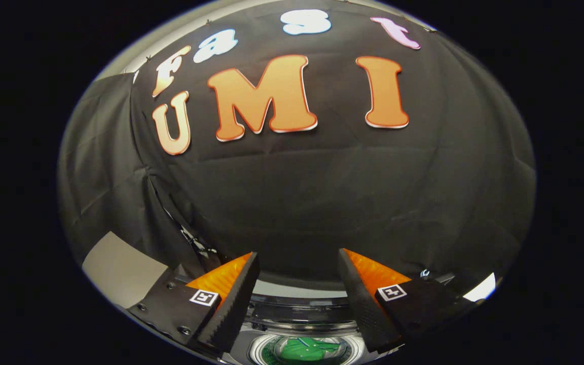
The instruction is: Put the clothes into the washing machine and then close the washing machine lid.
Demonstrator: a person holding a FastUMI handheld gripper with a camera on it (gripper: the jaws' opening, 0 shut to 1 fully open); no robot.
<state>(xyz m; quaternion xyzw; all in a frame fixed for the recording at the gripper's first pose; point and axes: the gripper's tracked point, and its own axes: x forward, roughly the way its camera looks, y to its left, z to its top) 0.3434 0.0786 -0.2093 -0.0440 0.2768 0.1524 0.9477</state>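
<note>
Gripper (298, 274) being held w/ fingers apart, nothing gripped; green cloth (306, 350) below/between them, prob. soft, light — to be pinched at a fold.

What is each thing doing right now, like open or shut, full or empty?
hand-held gripper: open, fingers spread apart, nothing between them.
washing machine: below the fingers, lid not shut over the round opening.
green cloth: lying inside the washing machine's opening, seen between the fingers.
black cloth wall: hanging beyond the fingers, a bit wrinkled.
</note>
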